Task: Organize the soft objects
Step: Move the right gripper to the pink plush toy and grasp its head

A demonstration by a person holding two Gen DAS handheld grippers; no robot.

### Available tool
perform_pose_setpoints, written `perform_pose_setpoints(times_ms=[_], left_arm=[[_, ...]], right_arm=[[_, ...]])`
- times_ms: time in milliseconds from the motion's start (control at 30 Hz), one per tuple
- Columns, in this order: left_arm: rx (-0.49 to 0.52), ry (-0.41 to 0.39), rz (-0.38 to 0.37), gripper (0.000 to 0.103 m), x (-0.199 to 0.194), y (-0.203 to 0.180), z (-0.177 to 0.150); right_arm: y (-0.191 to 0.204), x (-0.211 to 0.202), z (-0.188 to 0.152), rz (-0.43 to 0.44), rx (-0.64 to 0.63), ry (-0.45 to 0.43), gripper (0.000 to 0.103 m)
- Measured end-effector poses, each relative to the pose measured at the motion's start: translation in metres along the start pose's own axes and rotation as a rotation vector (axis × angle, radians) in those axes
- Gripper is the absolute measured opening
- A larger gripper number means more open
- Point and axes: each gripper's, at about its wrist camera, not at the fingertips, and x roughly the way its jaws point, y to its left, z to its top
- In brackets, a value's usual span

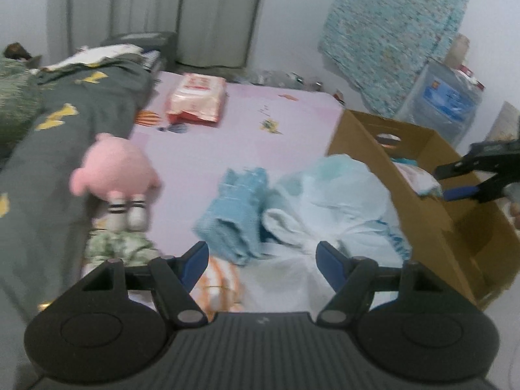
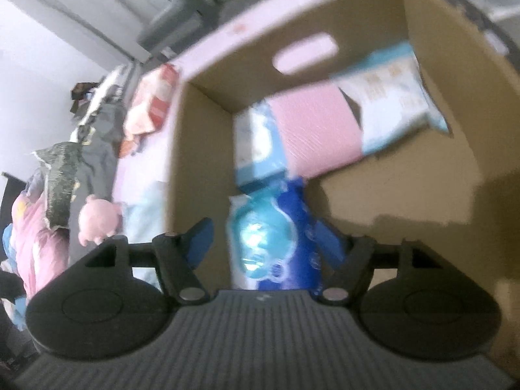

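My left gripper is open and empty above a pile of soft things on the pink bed: a blue knitted garment, a white and pale blue bundle, and an orange striped cloth. A pink plush toy with white striped legs lies to the left. A brown cardboard box stands at the right. My right gripper hovers over the box's inside, jaws open, with a blue and white soft pack lying between them. It also shows in the left wrist view.
A pink and white pack lies in the box. A grey duvet with yellow marks covers the bed's left side. A red and white packet lies farther up the bed. Plastic bins and a patterned cloth stand by the wall.
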Motion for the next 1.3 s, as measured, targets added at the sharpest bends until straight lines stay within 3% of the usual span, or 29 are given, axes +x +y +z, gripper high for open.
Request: perform_pose_setpoints(times_ms=[133,300,600,833,1000,1200,1300], left_arm=[[-0.031,-0.045,0.055,0.074,-0.013,0.016,-0.004],[-0.064,-0.083,0.122,0.074,-0.020,0.037,-0.003],[-0.124,-0.130,0.163,0.074,-0.001,0.072,0.024],[-0.157,-0.119,0.214,0.073,0.038,0.104,0.051],[-0.180,-0.080,0.231,0.068,0.062,0.121,0.059],[-0.185,-0.037,0.232,0.065,0.079,0.128,0.061],[-0.192,-0.019,0.247,0.066,0.083,0.131,0.059]], right_arm=[[0.039,-0.008,0.003,0.060,-0.077,-0.013,0.074],[0.102,0.007,0.004,0.156,-0.183,0.044,0.078],[0.224,0.111,0.024,0.364,-0.206,0.289,0.081],[0.300,0.235,0.045,0.309,-0.192,0.429,0.081],[0.318,0.312,0.051,0.261,-0.158,0.480,0.081],[0.317,0.369,0.041,0.262,-0.100,0.564,0.081],[0.314,0.374,0.033,0.290,-0.088,0.603,0.083]])
